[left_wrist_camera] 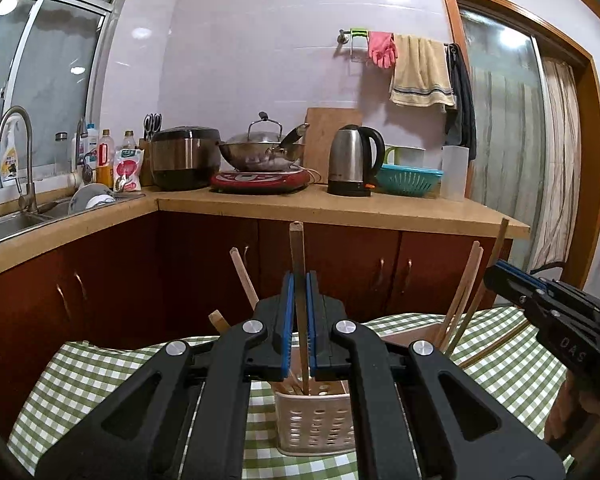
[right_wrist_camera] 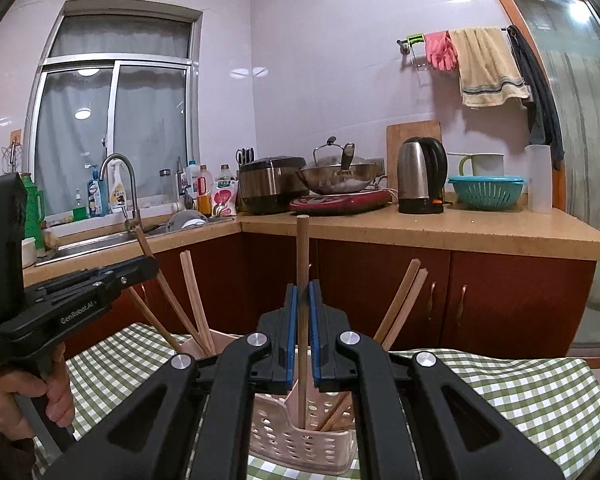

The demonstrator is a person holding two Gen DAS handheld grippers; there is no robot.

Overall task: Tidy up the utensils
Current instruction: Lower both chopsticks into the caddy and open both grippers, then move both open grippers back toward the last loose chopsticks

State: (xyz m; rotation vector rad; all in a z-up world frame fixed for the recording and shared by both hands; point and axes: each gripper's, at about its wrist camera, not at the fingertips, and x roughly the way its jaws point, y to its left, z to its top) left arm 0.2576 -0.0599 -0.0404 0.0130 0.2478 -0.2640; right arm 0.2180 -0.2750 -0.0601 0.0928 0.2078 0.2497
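Note:
A cream perforated utensil holder (left_wrist_camera: 316, 424) stands on a green-checked tablecloth (left_wrist_camera: 80, 384), with several wooden chopsticks leaning in it. My left gripper (left_wrist_camera: 299, 280) is shut on a dark brown chopstick (left_wrist_camera: 298, 248) held upright, its lower end inside the holder. My right gripper (right_wrist_camera: 302, 288) is shut on a lighter wooden chopstick (right_wrist_camera: 302, 248), also upright, its lower end down in the holder (right_wrist_camera: 296, 444). The two grippers sit side by side. In the right wrist view the left gripper (right_wrist_camera: 146, 268) shows at the left, held by a hand (right_wrist_camera: 20, 400); the right gripper (left_wrist_camera: 496, 274) shows at the right edge of the left wrist view.
Behind the table runs an L-shaped counter (left_wrist_camera: 340, 208) over red-brown cabinets. On it are a sink (left_wrist_camera: 8, 224) with tap, a rice cooker (left_wrist_camera: 184, 156), a wok (left_wrist_camera: 264, 152) on a red cooker, a kettle (left_wrist_camera: 352, 160) and a teal colander (left_wrist_camera: 408, 180). A doorway is at the right.

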